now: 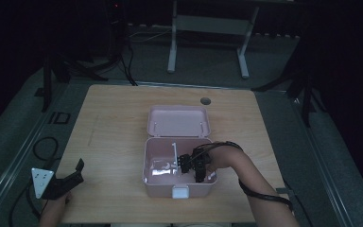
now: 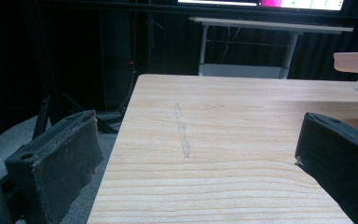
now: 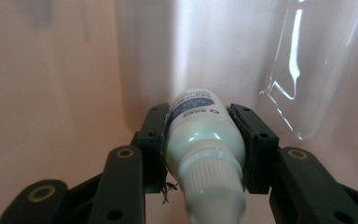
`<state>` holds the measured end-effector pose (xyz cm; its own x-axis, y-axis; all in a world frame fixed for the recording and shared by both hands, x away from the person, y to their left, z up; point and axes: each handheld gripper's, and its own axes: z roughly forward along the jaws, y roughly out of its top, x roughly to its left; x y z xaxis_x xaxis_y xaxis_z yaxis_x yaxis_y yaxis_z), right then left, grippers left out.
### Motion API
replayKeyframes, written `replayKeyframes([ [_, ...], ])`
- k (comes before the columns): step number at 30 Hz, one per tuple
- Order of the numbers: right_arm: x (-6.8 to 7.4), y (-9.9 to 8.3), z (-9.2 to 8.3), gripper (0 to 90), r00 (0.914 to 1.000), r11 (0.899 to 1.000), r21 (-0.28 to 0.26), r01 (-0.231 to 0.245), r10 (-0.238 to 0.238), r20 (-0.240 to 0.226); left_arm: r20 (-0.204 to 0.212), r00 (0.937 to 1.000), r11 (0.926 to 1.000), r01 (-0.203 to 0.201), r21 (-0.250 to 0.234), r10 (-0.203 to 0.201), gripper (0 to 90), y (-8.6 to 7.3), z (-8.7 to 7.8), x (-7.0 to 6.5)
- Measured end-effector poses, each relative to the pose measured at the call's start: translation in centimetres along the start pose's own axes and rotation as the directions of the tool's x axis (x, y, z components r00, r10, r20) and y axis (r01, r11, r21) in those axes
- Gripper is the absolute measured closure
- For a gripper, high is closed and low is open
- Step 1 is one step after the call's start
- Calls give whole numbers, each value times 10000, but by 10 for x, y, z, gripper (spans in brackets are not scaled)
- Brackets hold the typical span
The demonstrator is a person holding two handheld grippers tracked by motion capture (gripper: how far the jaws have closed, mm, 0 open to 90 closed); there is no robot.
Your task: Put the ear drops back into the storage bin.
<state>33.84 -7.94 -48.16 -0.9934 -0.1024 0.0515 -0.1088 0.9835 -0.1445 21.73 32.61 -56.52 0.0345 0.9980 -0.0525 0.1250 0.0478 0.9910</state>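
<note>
A pink box (image 1: 147,170) stands open at the middle of the wooden table, its lid (image 1: 178,121) folded back behind it. My right gripper (image 1: 194,169) reaches down inside the box from the right. In the right gripper view its jaws are shut on a small white bottle (image 3: 200,135) with a ribbed white cap (image 3: 213,184) pointing toward the camera, close to the pink inner wall (image 3: 46,93). My left gripper (image 1: 73,177) rests at the table's near left edge. It (image 2: 193,154) stands open with nothing between its black pads (image 2: 60,158).
A white divider (image 1: 174,152) stands upright inside the box, with clear plastic wrap (image 3: 307,70) beside it. A white latch (image 1: 180,192) sits on the box's front. A round cable hole (image 1: 205,100) lies at the table's far side. A metal frame (image 1: 208,28) stands on the floor beyond.
</note>
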Motion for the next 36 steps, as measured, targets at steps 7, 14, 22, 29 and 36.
replayKeyframes([
  [7, -2, 2, 6, 595, 10000, 9997, 262, 4, -3, -57, 7, 10000, 10000, 2, 10, -2, 4, 0, 0, 0],
  [14, -3, 5, 13, 594, 10000, 9987, 499, -44, 45, -19, 16, 10000, 10000, -10, 12, 10, 4, 0, 0, 0],
  [22, -3, 6, 16, 588, 9999, 9978, 647, -161, 159, 35, 36, 10000, 10000, 12, 5, -12, 4, 0, 0, 0],
  [29, -2, 4, 8, 553, 9998, 9985, 517, -188, 193, -104, 37, 10000, 10000, 2, 4, -2, 4, 0, 0, 0],
  [36, -1, -4, -20, 524, 9994, 9996, -39, -280, 280, 210, 36, 10000, 10000, -10, 6, 10, 4, 0, 0, 0],
])
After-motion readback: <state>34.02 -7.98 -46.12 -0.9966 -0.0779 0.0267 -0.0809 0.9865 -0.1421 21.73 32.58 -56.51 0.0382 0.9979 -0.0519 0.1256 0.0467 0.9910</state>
